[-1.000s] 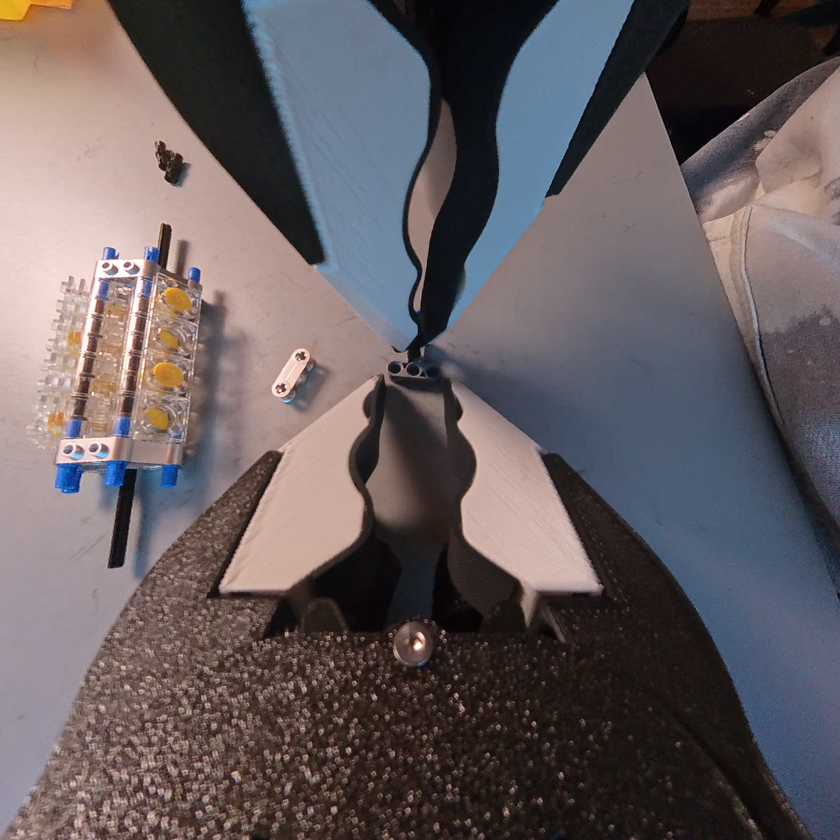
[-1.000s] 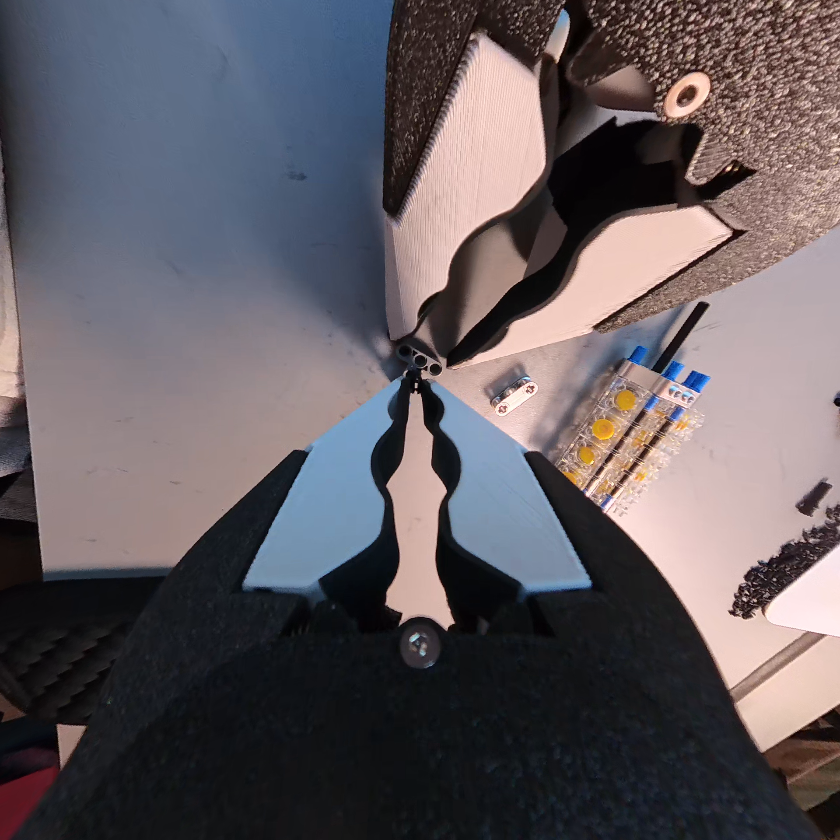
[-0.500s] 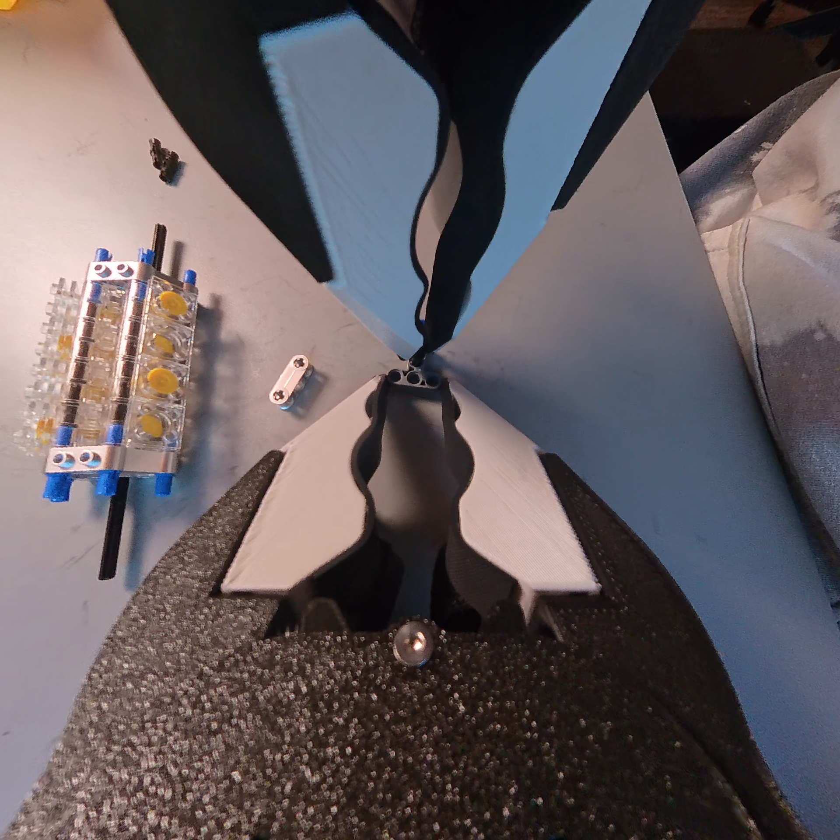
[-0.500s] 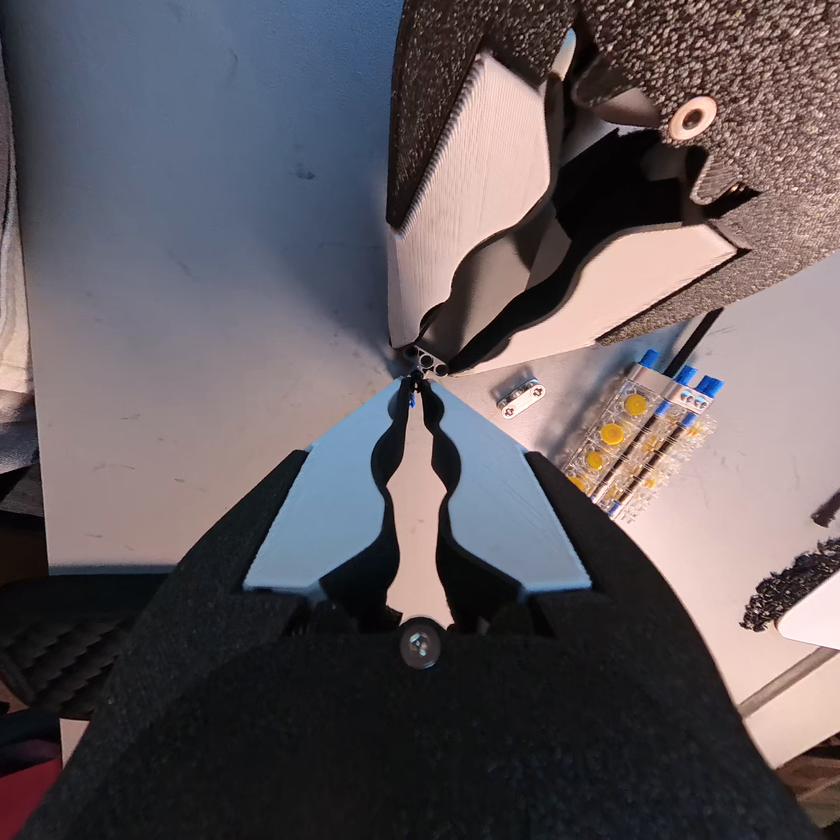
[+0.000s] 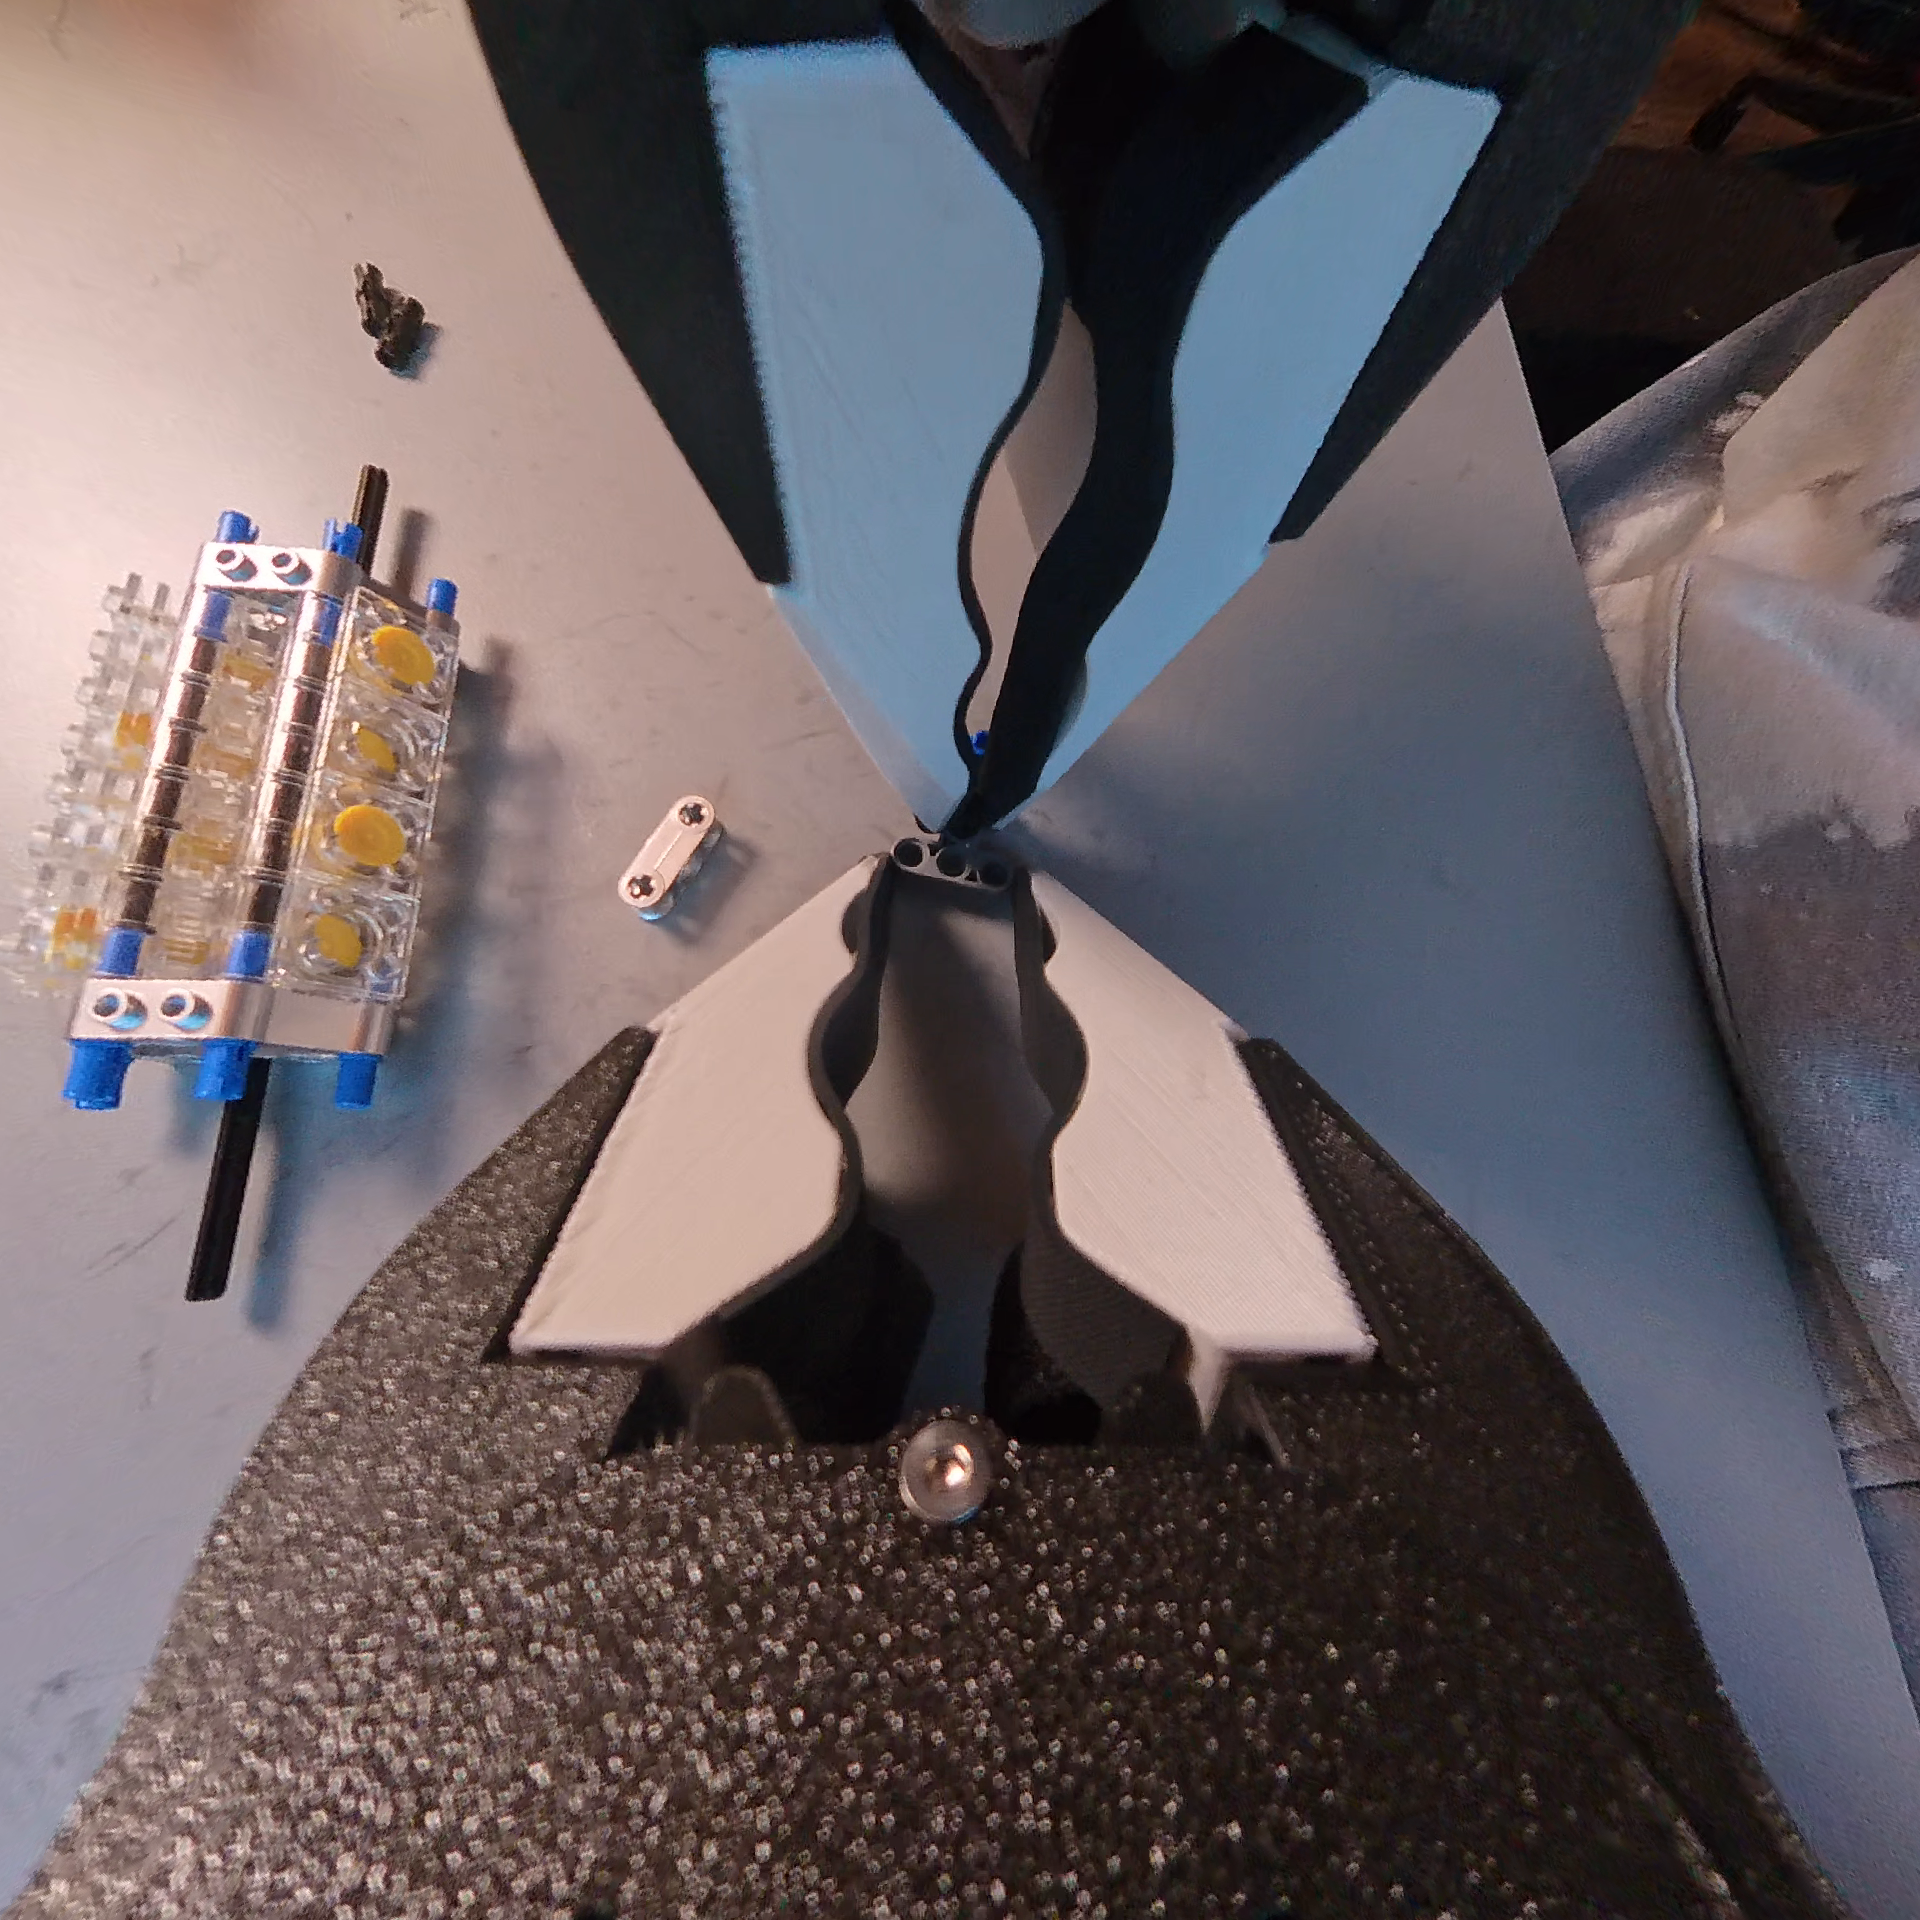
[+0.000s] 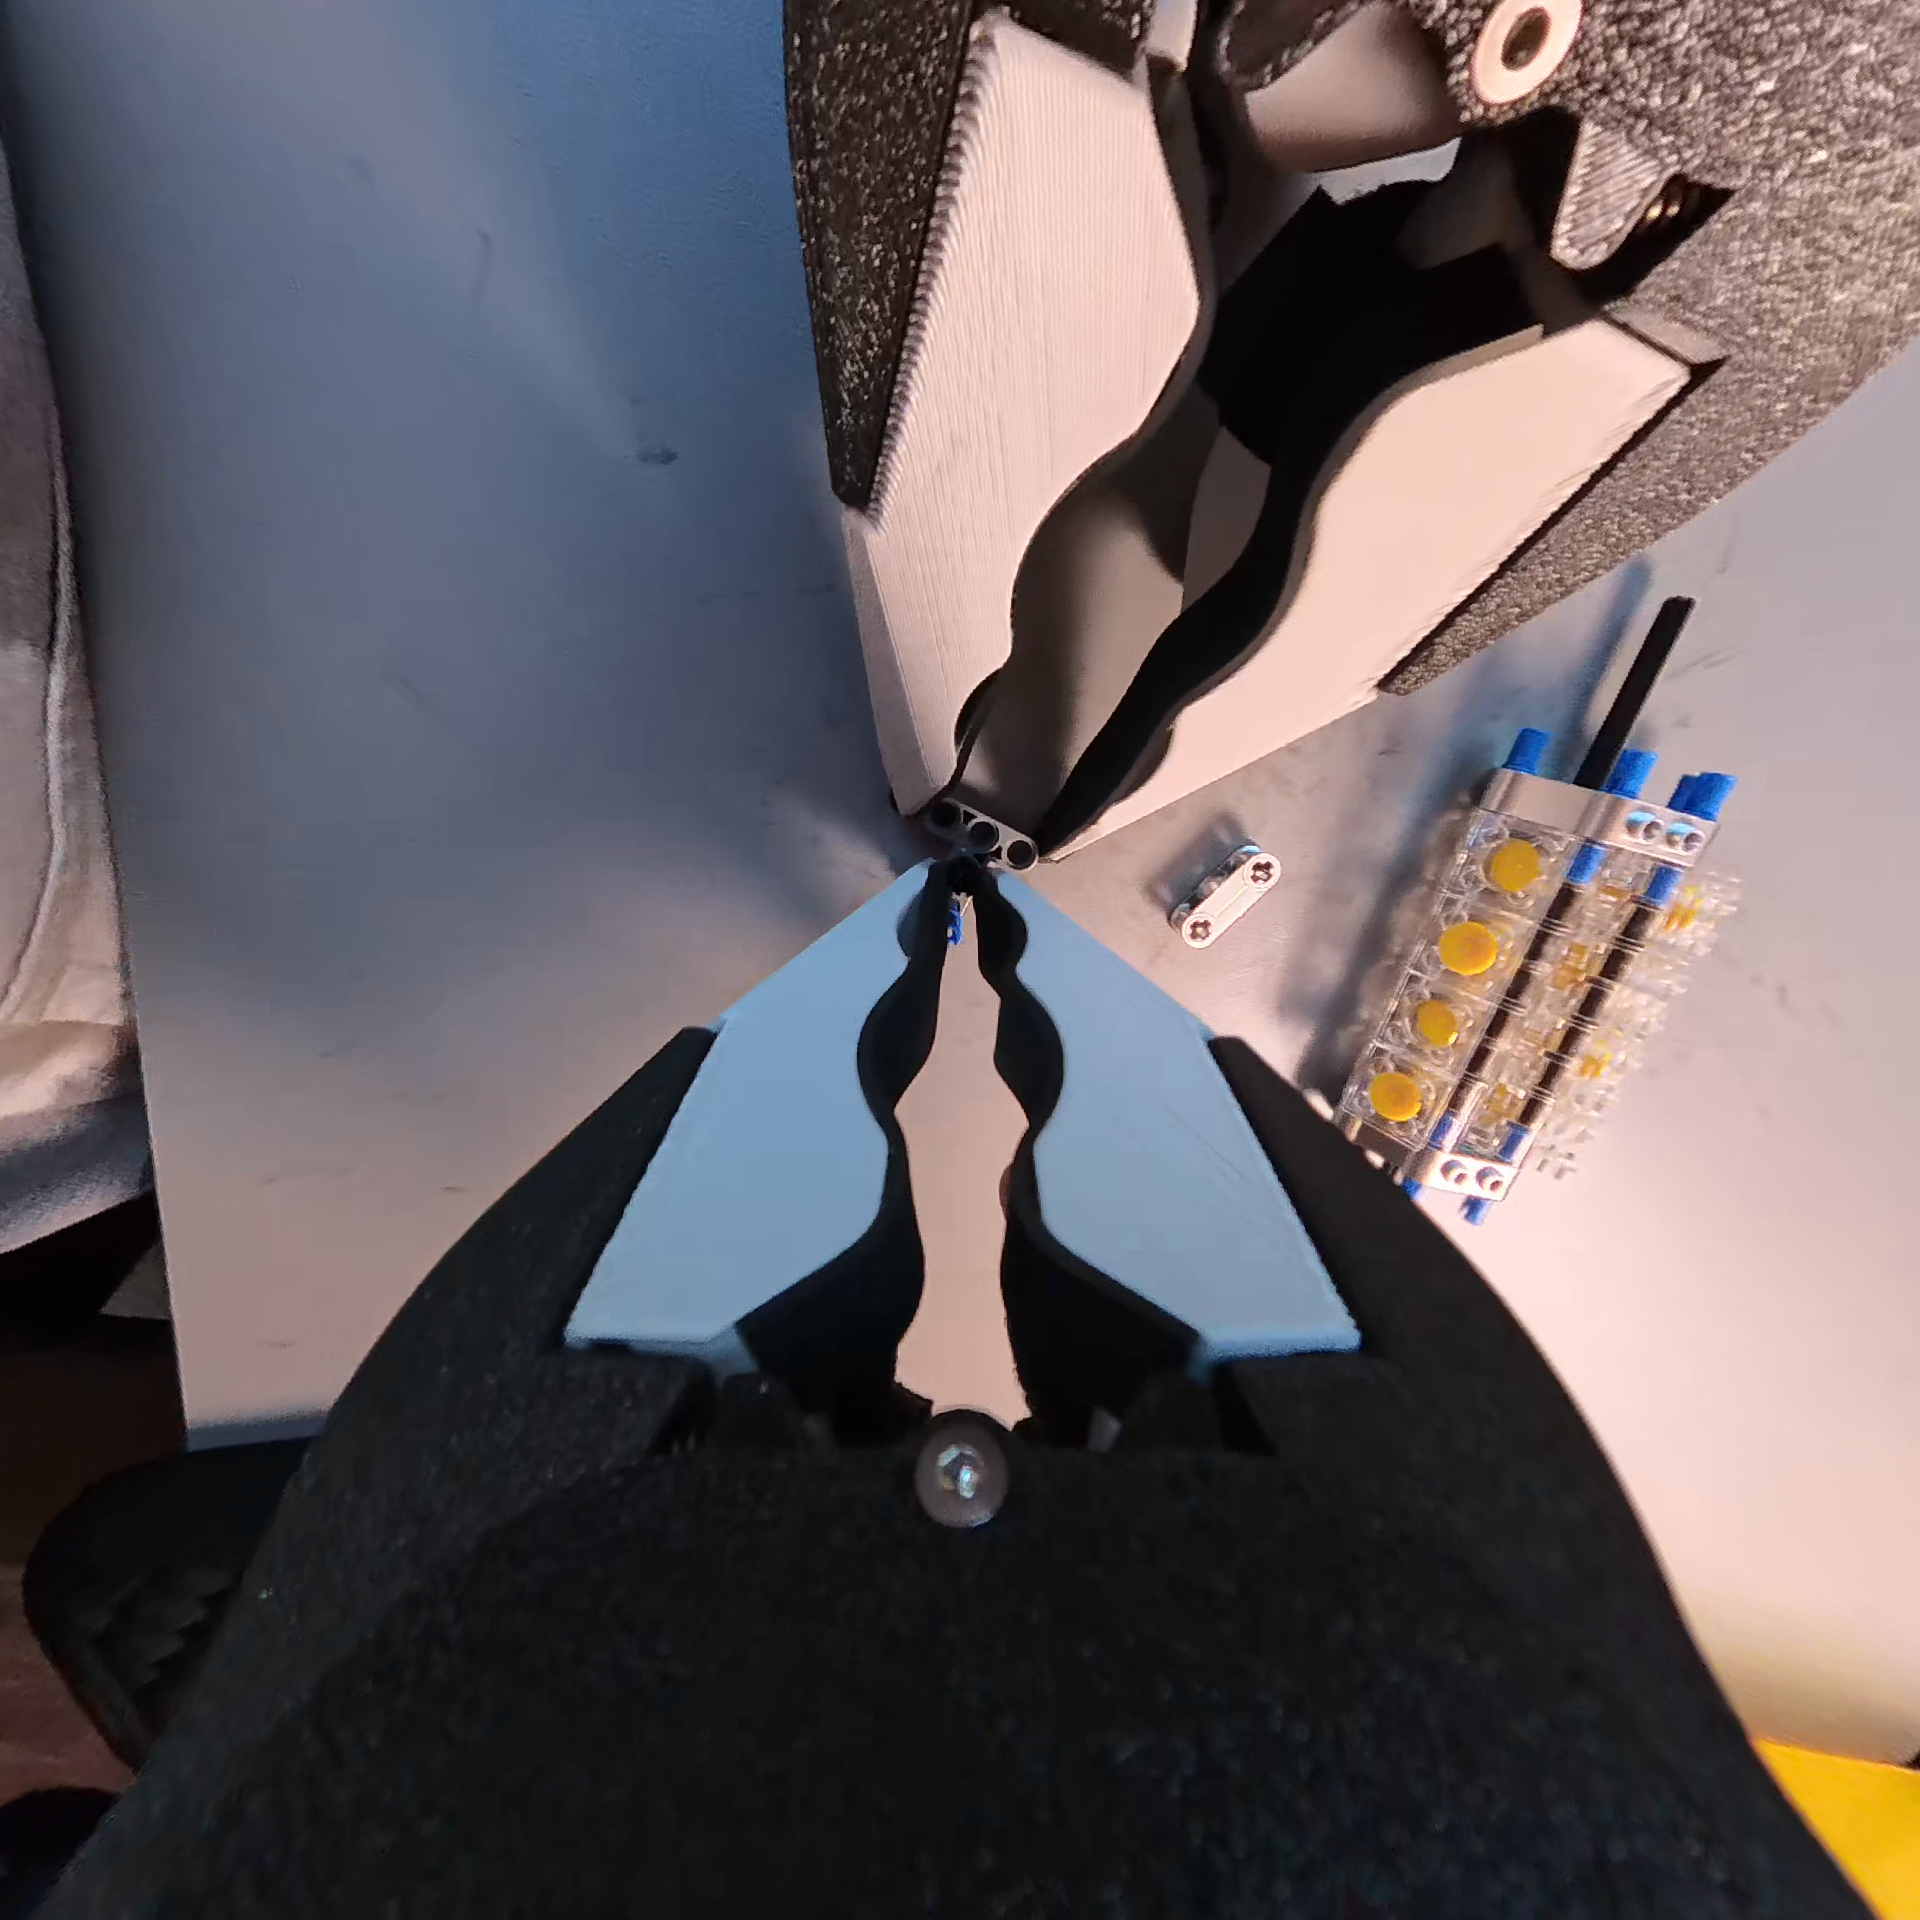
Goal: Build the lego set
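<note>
My left gripper (image 5: 954,871) is shut on a small dark grey three-hole beam (image 5: 954,858), holding it by its ends just above the grey table. My right gripper (image 6: 961,885) is shut on a small pin with a blue end (image 6: 954,922) and a black tip. That tip meets the beam (image 6: 982,831) at one of its holes. The two grippers stand tip to tip. In the left wrist view the right gripper (image 5: 971,816) comes in from the top. In the right wrist view the left gripper (image 6: 982,816) comes in from the upper right.
A clear brick assembly (image 5: 239,800) with yellow discs and blue pins lies to one side, also in the right wrist view (image 6: 1527,987), with a black axle (image 5: 223,1195) under it. A small grey two-hole link (image 5: 670,857) lies near the tips. Pale cloth (image 5: 1766,727) borders the table edge. The tips of both grippers are at nearly the same place.
The right gripper has swung to face the left gripper more squarely and sits slightly closer. The pin tip stays at the beam. Both grips are unchanged.
</note>
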### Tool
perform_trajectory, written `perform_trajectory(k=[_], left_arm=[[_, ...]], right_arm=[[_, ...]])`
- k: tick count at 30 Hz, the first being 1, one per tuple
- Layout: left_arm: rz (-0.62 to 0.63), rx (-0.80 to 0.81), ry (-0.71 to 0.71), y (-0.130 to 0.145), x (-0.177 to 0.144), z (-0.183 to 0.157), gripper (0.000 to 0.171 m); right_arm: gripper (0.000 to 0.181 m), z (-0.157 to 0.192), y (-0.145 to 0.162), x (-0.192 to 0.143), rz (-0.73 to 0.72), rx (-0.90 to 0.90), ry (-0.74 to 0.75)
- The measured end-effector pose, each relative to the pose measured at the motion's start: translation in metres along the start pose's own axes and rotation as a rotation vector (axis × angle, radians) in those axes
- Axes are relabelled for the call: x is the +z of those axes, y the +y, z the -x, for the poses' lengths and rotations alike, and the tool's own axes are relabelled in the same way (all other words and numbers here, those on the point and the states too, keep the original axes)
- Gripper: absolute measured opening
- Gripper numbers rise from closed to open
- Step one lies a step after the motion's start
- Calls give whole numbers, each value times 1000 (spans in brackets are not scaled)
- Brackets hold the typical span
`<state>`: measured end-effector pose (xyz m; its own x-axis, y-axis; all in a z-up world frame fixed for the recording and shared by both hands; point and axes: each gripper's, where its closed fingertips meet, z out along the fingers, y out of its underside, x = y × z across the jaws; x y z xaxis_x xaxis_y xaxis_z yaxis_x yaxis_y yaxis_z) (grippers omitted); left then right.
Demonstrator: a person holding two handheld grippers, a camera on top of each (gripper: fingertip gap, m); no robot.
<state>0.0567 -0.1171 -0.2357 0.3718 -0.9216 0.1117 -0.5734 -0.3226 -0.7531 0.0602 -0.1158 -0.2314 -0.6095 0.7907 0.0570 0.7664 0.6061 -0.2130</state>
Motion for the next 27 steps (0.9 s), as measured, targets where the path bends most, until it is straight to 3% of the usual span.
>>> perform_trajectory(k=[5, 6, 14, 20, 27], left_arm=[[-2, 15, -13, 0, 0, 0, 20], [-1, 25, -23, 1, 0, 0, 0], [2, 52, -32, 1, 0, 0, 0], [-5, 81, -46, -4, 2, -3, 15], [-12, 75, -86, -19, 15, -3, 16]], right_arm=[[4, -1, -1, 0, -41, 92, 53], [5, -3, 0, -1, -60, 109, 86], [11, -3, 3, -16, -133, 166, 243], [13, 9, 29, -43, -149, 342, 306], [0, 9, 26, -29, -257, 591, 333]])
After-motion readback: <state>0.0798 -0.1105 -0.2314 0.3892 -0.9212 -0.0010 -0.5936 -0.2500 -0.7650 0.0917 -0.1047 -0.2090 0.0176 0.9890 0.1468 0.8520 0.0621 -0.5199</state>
